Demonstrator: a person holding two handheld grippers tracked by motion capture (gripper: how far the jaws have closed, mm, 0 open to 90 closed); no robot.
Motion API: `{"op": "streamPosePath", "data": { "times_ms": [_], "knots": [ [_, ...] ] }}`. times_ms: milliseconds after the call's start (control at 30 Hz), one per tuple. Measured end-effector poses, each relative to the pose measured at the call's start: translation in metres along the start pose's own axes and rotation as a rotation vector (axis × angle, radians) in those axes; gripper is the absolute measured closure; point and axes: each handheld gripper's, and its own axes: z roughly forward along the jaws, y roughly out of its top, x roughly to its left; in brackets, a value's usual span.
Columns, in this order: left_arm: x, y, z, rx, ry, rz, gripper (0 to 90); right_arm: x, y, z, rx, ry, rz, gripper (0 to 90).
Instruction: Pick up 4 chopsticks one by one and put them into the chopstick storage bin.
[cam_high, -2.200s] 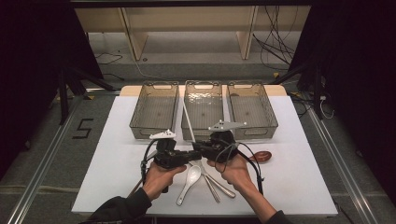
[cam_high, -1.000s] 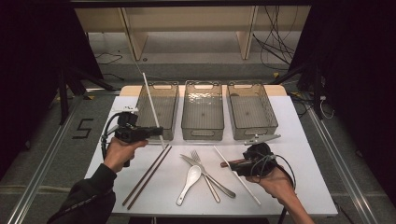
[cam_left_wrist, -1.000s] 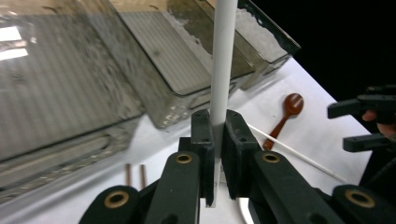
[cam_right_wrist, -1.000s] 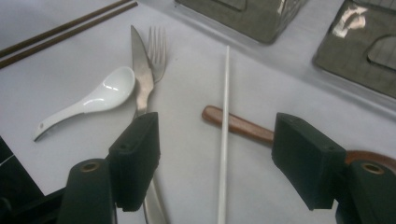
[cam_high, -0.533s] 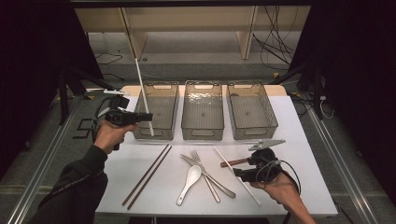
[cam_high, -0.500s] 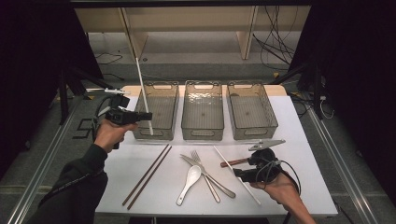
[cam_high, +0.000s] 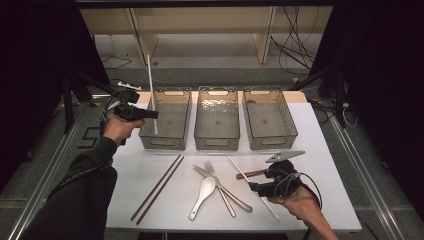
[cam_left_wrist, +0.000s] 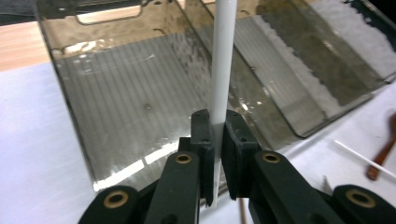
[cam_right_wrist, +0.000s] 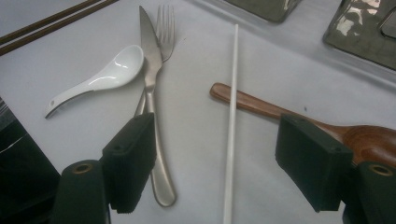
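at the far left of the table, the left gripper (cam_high: 150, 114) has its jaws pinched tight on a white chopstick (cam_high: 151, 92), which stands nearly upright over the left bin (cam_high: 166, 142), its lower end down inside the bin's near-left part and its top well above the rim. the left gripper view shows the stick (cam_left_wrist: 221, 70) clamped low on its length between the two black pads. it looks light, stiff and smooth, so it could likely swivel or slide in a grip this far from its middle; a hold nearer the centre would probably steady it. toward the near middle of the white table (cam_high: 325, 150) lie two dark chopsticks (cam_high: 158, 187), a white spoon (cam_high: 202, 197), a knife (cam_high: 222, 189) and a fork (cam_high: 220, 187). at the near right, the right gripper (cam_high: 256, 188) stands wide open with nothing in it, low over the second white chopstick (cam_high: 252, 186). in the right gripper view that stick (cam_right_wrist: 230, 121) lies flat on the table between the parted jaws, touching neither pad, and crosses over the handle of a wooden spoon (cam_right_wrist: 289, 116). thin and flush to the surface, it probably wants a squeeze square across its width.
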Motion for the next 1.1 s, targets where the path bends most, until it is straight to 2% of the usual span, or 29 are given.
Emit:
{"op": "streamPosePath", "data": {
  "times_ms": [367, 533, 767, 1100],
  "knots": [
    [0.009, 0.003, 0.014, 0.027, 0.04, 0.002, 83.1, 0.0, 0.001, 0.001, 0.001, 0.009, -0.003, 29.8],
    [0.014, -0.001, 0.023, 0.049, 0.061, -0.003, 83.0, 0.0, 0.0, 0.001, 0.0, 0.01, -0.006, 29.9],
    [0.019, -0.006, 0.03, 0.088, 0.109, 0.02, 82.9, 0.001, 0.001, 0.002, 0.003, 0.015, -0.01, 29.9],
    [0.026, -0.014, 0.039, 0.142, 0.136, 0.027, 82.7, 0.001, 0.001, 0.002, 0.004, 0.016, -0.011, 29.9]
  ]
}}
